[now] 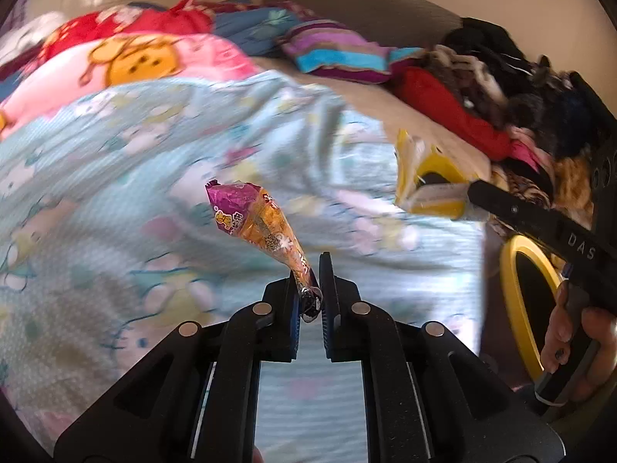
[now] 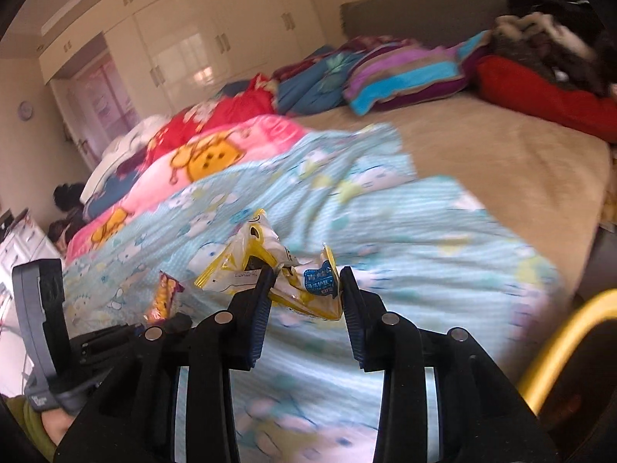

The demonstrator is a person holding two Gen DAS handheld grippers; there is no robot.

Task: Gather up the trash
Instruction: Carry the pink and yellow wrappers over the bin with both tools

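An orange and purple snack wrapper [image 1: 258,223] sticks up from my left gripper [image 1: 310,289], which is shut on its twisted lower end above the blue cartoon quilt [image 1: 135,146]. My right gripper [image 2: 304,281] is shut on a crumpled yellow and white wrapper [image 2: 246,254], held just over the quilt [image 2: 424,239]. In the left wrist view that yellow and white wrapper [image 1: 428,189] hangs at the tip of the right gripper [image 1: 435,181], whose handle a hand [image 1: 574,339] holds. In the right wrist view the left gripper [image 2: 169,320] and its orange wrapper [image 2: 164,297] show low on the left.
A bin with a yellow rim [image 1: 516,301] stands beside the bed at the right; its yellow rim [image 2: 563,339] also shows in the right wrist view. Clothes [image 1: 501,88] are heaped at the bed's far right. Folded blankets and a striped pillow [image 2: 405,73] lie by the headboard.
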